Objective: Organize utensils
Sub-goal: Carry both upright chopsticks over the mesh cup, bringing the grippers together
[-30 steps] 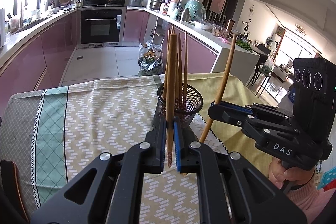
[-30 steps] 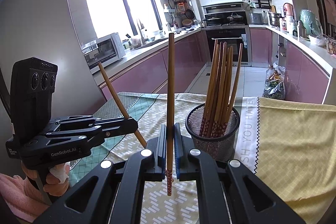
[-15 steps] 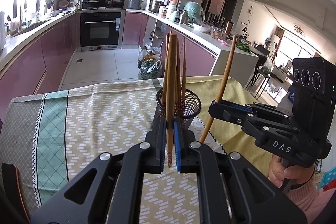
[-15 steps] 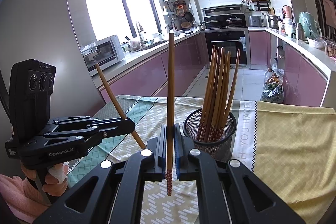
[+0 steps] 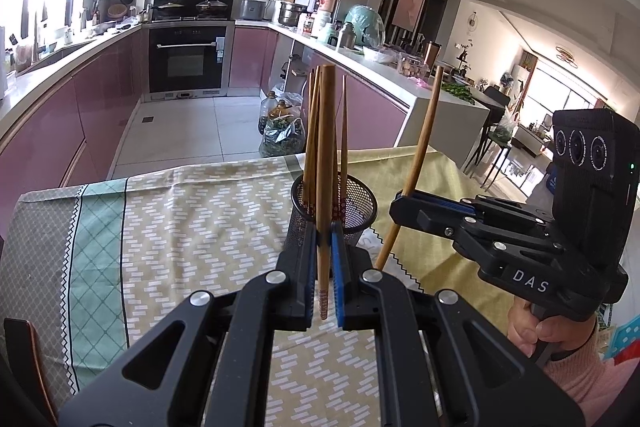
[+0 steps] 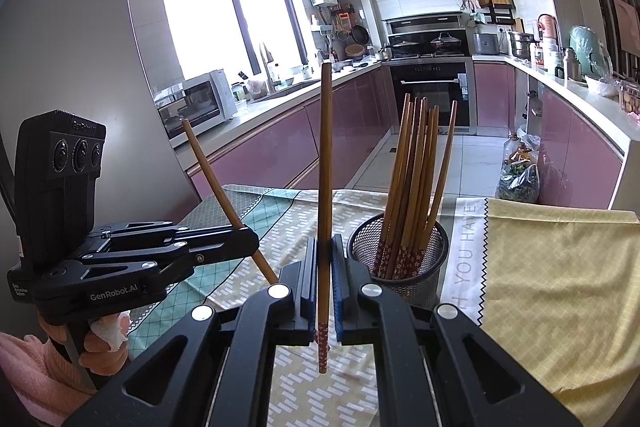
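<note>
A black mesh holder (image 6: 400, 259) (image 5: 352, 199) stands on the table with several brown chopsticks (image 6: 412, 171) upright in it, patterned ends down. My left gripper (image 5: 323, 255) is shut on one chopstick (image 5: 325, 147), held upright just in front of the holder. My right gripper (image 6: 324, 275) is shut on another chopstick (image 6: 326, 167), also upright, left of the holder. In the left wrist view the right gripper (image 5: 404, 199) sits to the holder's right with its chopstick (image 5: 424, 143) leaning. In the right wrist view the left gripper (image 6: 244, 239) is at the left.
A patterned tablecloth (image 5: 192, 227) with a green band covers the table; a yellow cloth (image 6: 552, 287) lies on its right part. A person's hands in pink sleeves (image 5: 576, 379) hold the grippers. Kitchen counters, an oven (image 5: 186, 59) and floor bags lie beyond the far edge.
Both views have shifted slightly: the holder and table sit a little lower and farther in the pictures. Both grippers stay shut on their chopsticks.
</note>
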Motion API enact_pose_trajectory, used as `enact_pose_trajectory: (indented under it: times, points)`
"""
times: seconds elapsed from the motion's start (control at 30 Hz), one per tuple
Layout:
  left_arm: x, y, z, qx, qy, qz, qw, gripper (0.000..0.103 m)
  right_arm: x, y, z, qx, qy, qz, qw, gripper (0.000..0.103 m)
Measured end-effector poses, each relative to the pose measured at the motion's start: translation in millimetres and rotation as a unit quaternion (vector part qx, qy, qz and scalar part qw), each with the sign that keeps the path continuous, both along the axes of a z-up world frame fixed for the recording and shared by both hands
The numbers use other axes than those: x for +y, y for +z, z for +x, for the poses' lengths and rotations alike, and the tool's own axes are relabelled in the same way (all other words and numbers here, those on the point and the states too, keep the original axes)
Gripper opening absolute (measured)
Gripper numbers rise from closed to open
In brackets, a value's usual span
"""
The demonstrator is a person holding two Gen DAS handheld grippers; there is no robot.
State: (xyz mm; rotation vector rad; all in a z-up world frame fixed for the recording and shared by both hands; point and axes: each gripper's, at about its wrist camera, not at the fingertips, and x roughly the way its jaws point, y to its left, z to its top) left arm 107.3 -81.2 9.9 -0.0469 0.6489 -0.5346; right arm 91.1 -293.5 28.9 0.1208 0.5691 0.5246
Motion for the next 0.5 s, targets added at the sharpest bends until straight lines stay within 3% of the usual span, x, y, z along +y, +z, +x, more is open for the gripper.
enact_pose_trajectory:
  times: [0.5]
  points:
    - [-1.6,6.9,2.5,-0.011,-0.003,0.000,0.9999,0.008,0.3,4.5,3.1,-0.005,-0.002,-0.001,1.000,0.006]
